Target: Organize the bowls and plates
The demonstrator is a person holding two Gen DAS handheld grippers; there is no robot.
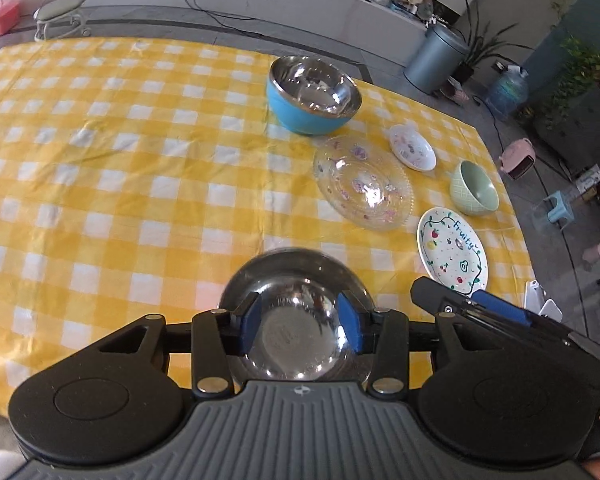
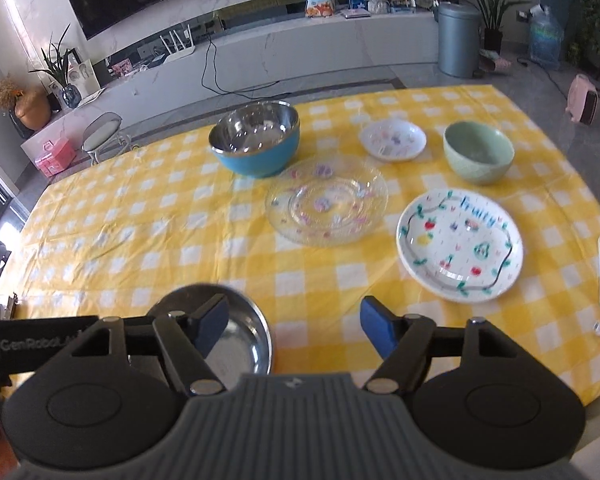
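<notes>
Yellow checked tablecloth (image 1: 120, 160) lay under a steel bowl (image 1: 296, 320), half hidden at 6 o'clock behind the left gripper (image 1: 300, 322), whose jaws hung apart above it; the right gripper (image 2: 294, 326) gaped wide, empty.

The left gripper (image 1: 298, 320) points steeply downward, its blue-padded fingers (image 1: 249, 320) parted and holding nothing. The right gripper (image 2: 294, 326) tilts down likewise, its fingers (image 2: 374, 326) spread wider, with nothing clamped between them. In the left wrist view the right gripper's black body and a blue pad show at the right edge, close beside the left one
</notes>
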